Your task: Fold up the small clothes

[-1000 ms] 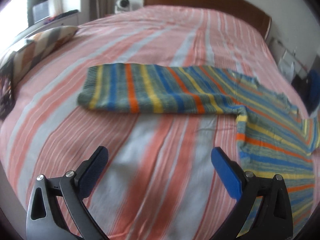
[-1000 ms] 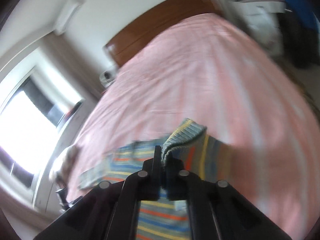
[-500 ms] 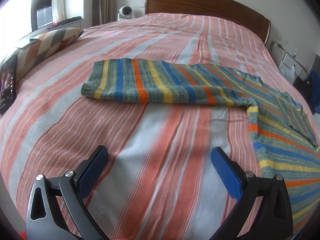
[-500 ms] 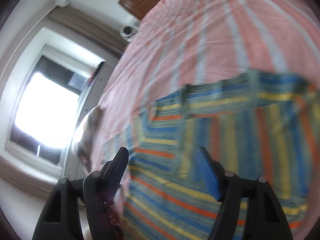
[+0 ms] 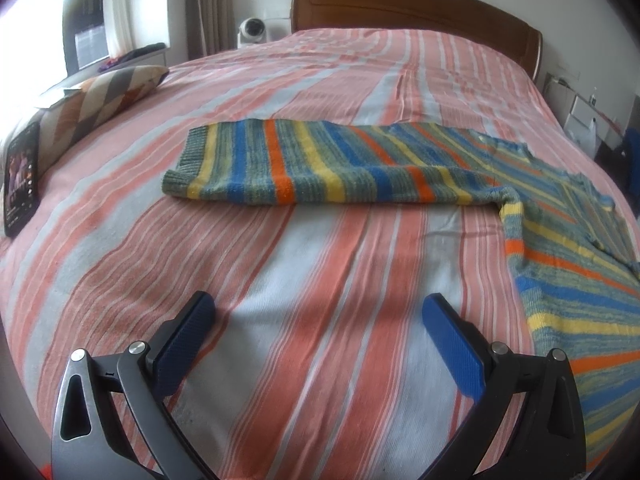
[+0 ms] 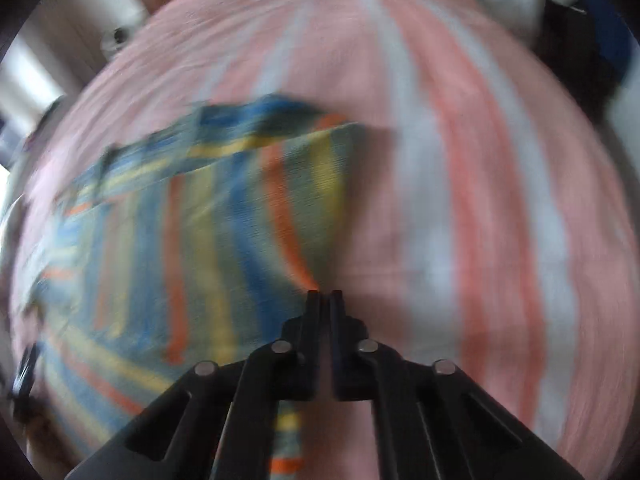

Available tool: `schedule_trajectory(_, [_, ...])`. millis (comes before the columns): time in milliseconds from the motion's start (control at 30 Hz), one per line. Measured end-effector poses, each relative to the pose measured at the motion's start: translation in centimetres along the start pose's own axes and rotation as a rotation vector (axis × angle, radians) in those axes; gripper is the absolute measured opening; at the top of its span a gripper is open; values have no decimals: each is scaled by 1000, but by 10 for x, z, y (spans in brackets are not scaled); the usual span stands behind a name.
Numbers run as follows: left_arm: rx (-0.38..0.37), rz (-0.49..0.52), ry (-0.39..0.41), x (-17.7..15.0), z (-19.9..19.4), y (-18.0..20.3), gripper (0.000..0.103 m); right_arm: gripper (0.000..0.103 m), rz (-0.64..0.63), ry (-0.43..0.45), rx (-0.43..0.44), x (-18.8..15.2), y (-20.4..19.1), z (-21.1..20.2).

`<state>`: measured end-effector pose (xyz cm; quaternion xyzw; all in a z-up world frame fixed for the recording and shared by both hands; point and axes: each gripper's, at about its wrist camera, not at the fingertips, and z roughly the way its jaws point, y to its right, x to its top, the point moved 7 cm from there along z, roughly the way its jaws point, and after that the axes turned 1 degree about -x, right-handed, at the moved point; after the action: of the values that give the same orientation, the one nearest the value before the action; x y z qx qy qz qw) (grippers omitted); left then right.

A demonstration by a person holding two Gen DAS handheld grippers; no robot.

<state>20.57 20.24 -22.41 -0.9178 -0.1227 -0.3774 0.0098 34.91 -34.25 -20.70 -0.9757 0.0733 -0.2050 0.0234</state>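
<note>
A striped knit sweater (image 5: 320, 168) in blue, yellow, orange and grey-green lies flat on the bed; one sleeve stretches left, the body runs to the right edge. My left gripper (image 5: 316, 320) is open and empty, low over the bedspread in front of the sleeve. In the blurred right wrist view the sweater (image 6: 224, 216) lies left of centre. My right gripper (image 6: 325, 294) is shut at the sweater's right side edge; the blur hides whether cloth is between the fingertips.
The bed has a pink, orange and grey striped cover (image 5: 320, 280) and a wooden headboard (image 5: 420, 0). A patterned pillow (image 5: 100, 100) and a dark phone-like screen (image 5: 20, 176) lie at the left edge. A white device (image 5: 252, 30) stands behind the bed.
My right gripper let go of the sweater's cuff, opened over the sweater body, then swung to its right edge and shut. The left gripper stayed open and dropped lower towards the bed.
</note>
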Motion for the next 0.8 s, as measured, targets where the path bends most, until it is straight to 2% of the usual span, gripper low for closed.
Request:
schedule_trajectory(67, [6, 6, 0, 0, 0, 0, 103, 0, 36, 9, 14, -2, 8, -2])
schedule_trajectory(200, [15, 13, -1, 0, 1, 1, 103, 2, 7, 58, 45, -8, 1, -31])
schedule_trajectory(267, [14, 13, -1, 0, 1, 1, 103, 6, -46, 109, 116, -15, -19, -56])
schedule_trajectory(333, [16, 16, -3, 0, 2, 1, 103, 28, -88, 130, 176, -26, -39, -69])
schedule_trajectory(367, [16, 17, -5, -1, 2, 1, 103, 52, -103, 138, 193, -32, -45, -74])
schedule_trajectory(400, [15, 18, -7, -1, 2, 0, 103, 61, -116, 153, 200, -41, -49, -78])
schedule_trajectory(433, [12, 17, -9, -1, 2, 0, 103, 66, -135, 179, 193, -52, -54, -84])
schedule_trajectory(567, [1, 5, -33, -2, 1, 0, 103, 67, -194, 244, 104, -81, -53, -90])
schedule_trajectory(667, [-8, 8, -47, -5, -4, 3, 103, 73, -178, 299, 43, -100, -25, -96])
schedule_trajectory(800, [-12, 4, -67, -5, -11, 6, 103, 75, -131, 334, -38, -121, 21, -101])
